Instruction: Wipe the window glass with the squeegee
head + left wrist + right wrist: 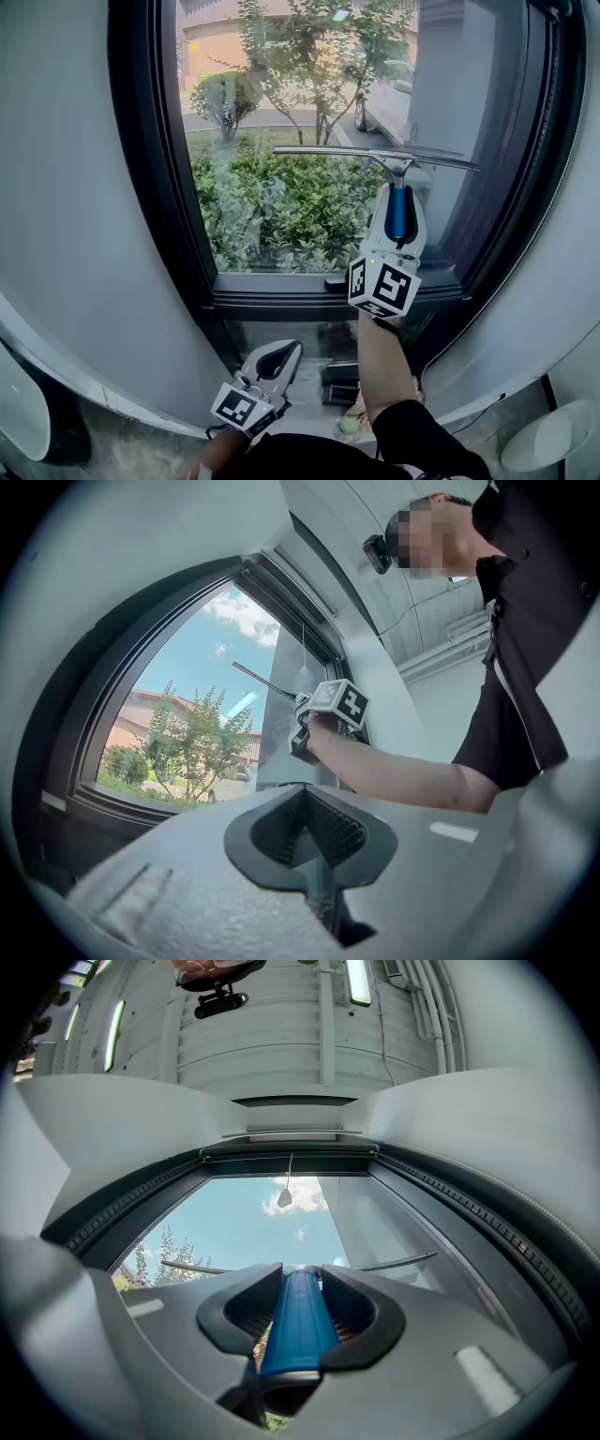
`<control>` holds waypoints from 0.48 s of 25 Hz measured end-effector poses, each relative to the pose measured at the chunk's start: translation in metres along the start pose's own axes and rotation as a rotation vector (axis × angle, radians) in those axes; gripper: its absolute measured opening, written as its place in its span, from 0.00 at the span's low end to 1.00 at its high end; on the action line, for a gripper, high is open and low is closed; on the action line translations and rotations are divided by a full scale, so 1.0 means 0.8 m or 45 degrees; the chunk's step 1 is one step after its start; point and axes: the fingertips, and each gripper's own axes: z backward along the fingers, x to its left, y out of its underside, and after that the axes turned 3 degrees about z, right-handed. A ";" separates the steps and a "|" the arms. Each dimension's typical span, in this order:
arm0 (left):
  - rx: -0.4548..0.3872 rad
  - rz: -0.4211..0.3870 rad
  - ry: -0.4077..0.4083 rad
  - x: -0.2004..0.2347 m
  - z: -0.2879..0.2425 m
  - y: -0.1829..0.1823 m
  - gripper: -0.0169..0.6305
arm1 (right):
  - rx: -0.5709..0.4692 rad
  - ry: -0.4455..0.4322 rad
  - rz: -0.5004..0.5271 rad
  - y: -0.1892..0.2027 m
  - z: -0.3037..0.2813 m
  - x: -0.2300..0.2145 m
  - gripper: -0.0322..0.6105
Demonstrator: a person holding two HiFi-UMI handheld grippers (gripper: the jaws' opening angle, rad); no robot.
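Bright daylight is admitted through the window glass (281,187), with faint reflections laid over its right side. The window frame (141,187) and wall (56,187) are left dimmer. Fisheye bending is seen at all edges, black vignetting in both gripper views.

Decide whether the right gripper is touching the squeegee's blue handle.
Touching. The right gripper clamps the squeegee's blue handle from both sides, plainly seen in the right gripper view.
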 end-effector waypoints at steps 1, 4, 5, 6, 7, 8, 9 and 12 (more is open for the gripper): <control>0.000 0.000 -0.001 0.000 0.001 0.001 0.03 | 0.004 0.000 0.001 0.002 0.002 0.000 0.26; 0.006 0.006 -0.009 0.002 0.002 0.004 0.03 | 0.017 0.003 0.004 0.008 0.010 -0.003 0.26; 0.008 0.007 -0.011 0.003 0.003 0.005 0.03 | 0.020 0.006 0.003 0.010 0.012 -0.004 0.26; 0.009 0.008 -0.014 0.004 0.003 0.005 0.03 | 0.022 0.010 0.003 0.012 0.014 -0.004 0.26; 0.009 0.008 -0.016 0.005 0.004 0.006 0.03 | 0.025 0.013 0.002 0.014 0.016 -0.005 0.26; 0.010 0.009 -0.018 0.005 0.004 0.006 0.03 | 0.027 0.015 0.000 0.016 0.018 -0.005 0.26; 0.012 0.010 -0.019 0.005 0.005 0.007 0.03 | 0.030 0.015 -0.004 0.017 0.020 -0.005 0.26; 0.021 0.013 -0.020 0.005 0.007 0.008 0.03 | 0.041 0.012 -0.009 0.020 0.024 -0.005 0.26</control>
